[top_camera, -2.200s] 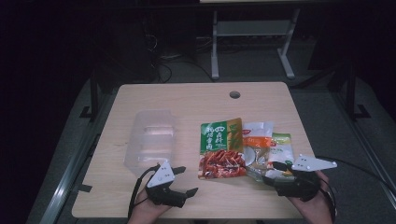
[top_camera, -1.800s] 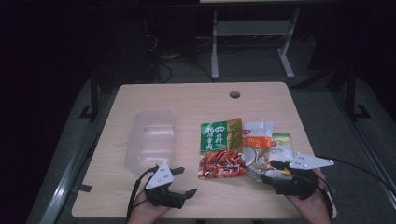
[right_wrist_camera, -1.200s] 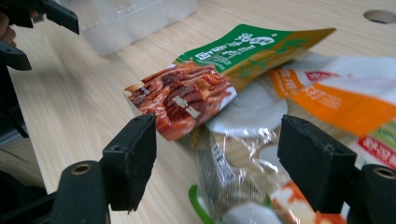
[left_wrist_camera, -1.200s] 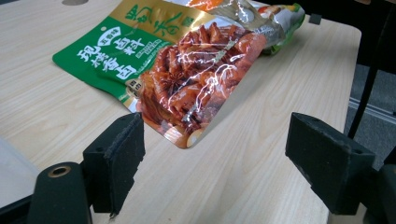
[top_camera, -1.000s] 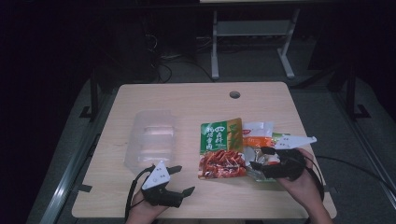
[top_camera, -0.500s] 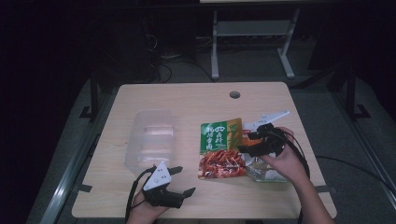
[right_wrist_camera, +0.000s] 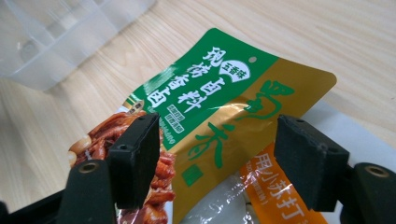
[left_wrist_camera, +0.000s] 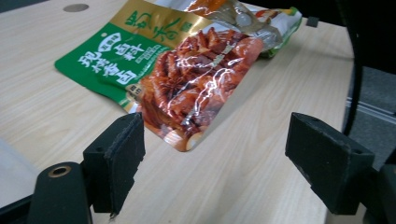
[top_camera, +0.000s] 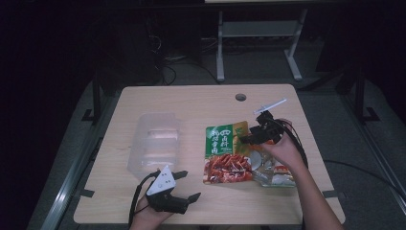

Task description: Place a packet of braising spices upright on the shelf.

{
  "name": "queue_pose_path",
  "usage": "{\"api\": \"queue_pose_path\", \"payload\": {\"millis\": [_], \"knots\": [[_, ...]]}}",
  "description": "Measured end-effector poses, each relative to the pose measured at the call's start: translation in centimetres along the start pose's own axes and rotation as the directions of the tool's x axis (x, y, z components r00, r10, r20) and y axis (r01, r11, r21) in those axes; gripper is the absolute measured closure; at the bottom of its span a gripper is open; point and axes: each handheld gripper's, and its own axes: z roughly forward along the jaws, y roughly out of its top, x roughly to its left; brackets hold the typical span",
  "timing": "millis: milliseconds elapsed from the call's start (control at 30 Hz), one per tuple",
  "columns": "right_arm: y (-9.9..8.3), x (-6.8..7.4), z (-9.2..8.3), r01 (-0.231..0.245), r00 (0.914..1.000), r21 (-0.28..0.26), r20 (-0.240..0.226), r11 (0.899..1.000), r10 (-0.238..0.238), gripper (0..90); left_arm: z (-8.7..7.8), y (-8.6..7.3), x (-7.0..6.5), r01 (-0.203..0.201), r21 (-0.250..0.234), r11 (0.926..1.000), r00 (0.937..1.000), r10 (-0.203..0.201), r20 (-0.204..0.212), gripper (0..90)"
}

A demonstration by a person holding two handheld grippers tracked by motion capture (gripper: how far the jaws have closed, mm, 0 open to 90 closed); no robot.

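Along the table's (top_camera: 143,96) left side we see the clear plastic container (top_camera: 154,141), with bare wood between it and the left edge and a wide bare strip along the far edge up to the cable hole (top_camera: 241,97). Near the front edge, left of centre, our left gripper (top_camera: 184,188) rests with its jaws spread wide on nothing; the left gripper view shows the green-and-red sauce pouch (left_wrist_camera: 173,70) lying flat just ahead of them. That pouch sits at mid-table, overlapping a second pouch (top_camera: 274,171) that reaches toward the right front corner. Our right gripper (top_camera: 248,139) hovers over the green pouch's far right corner, jaws parted either side of it, not touching; the right gripper view reveals orange print (right_wrist_camera: 275,186) on the packet beneath, which the high view blurs.
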Motion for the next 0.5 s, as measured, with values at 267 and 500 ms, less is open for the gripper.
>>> {"api": "queue_pose_path", "payload": {"millis": [267,500], "knots": [[-0.2,-1.6,1.6,-0.06,0.9981,0.053,0.02,0.997,0.059,31.7,0.1,0.0,-0.2,-0.002,0.001,1.0,1.0,0.002,-0.003,19.8],[-0.4,-2.7,2.7,-0.111,0.9938,0.09,0.003,0.99,0.111,35.0,0.5,0.0,-0.2,0.007,0.012,0.9999,1.0,-0.007,0.003,19.7]]}}
